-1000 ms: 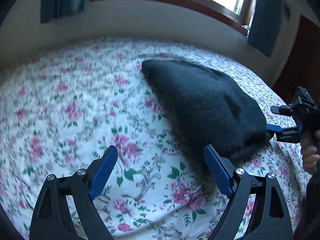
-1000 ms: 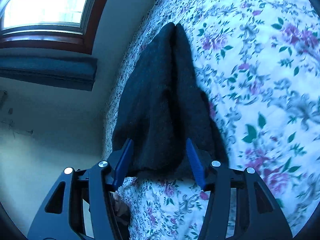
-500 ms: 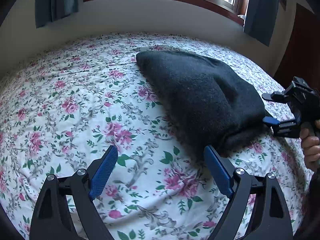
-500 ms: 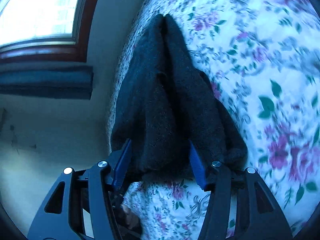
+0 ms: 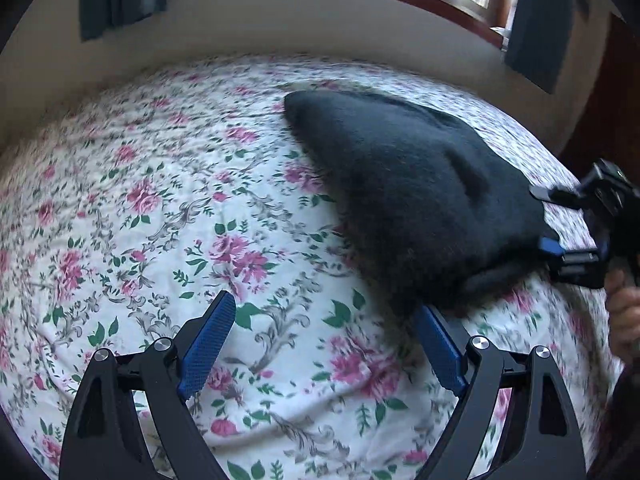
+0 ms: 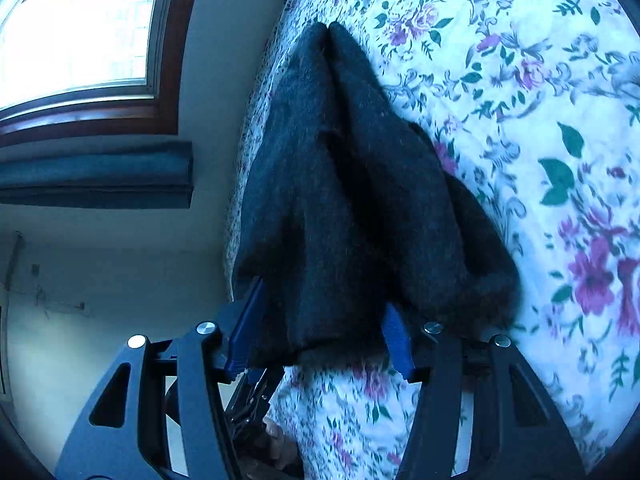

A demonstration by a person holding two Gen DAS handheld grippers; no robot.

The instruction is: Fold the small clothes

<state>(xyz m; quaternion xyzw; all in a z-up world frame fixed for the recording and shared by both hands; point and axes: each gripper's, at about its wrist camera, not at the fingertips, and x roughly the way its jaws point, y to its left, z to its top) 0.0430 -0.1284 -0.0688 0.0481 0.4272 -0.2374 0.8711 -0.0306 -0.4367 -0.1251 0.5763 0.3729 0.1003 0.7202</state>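
A dark knit garment [image 5: 420, 200] lies on a bed [image 5: 160, 200] covered with a white sheet printed with pink flowers and green leaves. The garment is folded over itself into a thick wedge that tapers toward the far side of the bed, near the wall under the window [image 6: 76, 28], and broadens at its near edge.

The left gripper [image 5: 320, 344] hangs over the bare sheet and points steeply downward, its jaws spread wide with nothing between them. Its right blue pad [image 5: 438, 350] sits just at the garment's near corner, so close that the pictures cannot settle whether it touches the fuzzy edge; the left pad is well apart from the cloth, over printed flowers.

The right gripper [image 6: 320, 332] comes in low from the bed's side, pointing only slightly downward along the length of the garment and rolled so the bed appears tilted in its own view. Its jaws stand about half open with the garment's broad near edge between them. The blue pads flank the upper folded layer, which looks bunched and lifted off the lower layer, and both pads appear to press into the cloth. In the left wrist view the same gripper [image 5: 560, 240] meets the garment's right end, and the person's hand [image 5: 624, 312] grips its handle at the picture's edge. A dark curtain [image 5: 532, 24] hangs beside the window.
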